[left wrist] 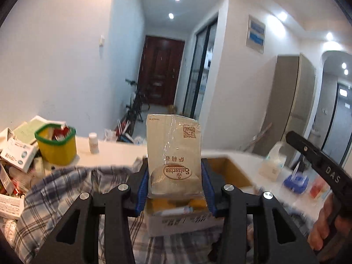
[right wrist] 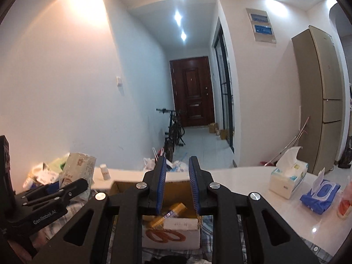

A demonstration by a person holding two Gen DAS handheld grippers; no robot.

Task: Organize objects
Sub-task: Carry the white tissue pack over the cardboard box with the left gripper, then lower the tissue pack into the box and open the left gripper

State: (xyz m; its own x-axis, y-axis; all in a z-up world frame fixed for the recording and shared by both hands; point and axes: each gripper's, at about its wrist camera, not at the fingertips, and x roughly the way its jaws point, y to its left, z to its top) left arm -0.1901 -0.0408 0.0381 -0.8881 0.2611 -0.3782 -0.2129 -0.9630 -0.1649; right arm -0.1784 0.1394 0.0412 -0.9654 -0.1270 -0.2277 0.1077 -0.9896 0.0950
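Your left gripper (left wrist: 175,183) clamps the beige Saizeriya packet (left wrist: 174,154) upright between its blue pads, lifted above the small open box (left wrist: 176,219) on the plaid cloth (left wrist: 66,189). Your right gripper (right wrist: 176,184) holds nothing, jaws narrow. The yellow bin (left wrist: 56,144) sits far left, the tissue pack (right wrist: 288,177) right.

Glossy plastic-wrapped paper packet (left wrist: 173,154), checked cloth (left wrist: 66,189), cardboard box (right wrist: 173,233)

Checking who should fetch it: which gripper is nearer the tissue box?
Right. The right gripper has the tissue box just off to its side; the left gripper sits farther away, holding a paper packet.
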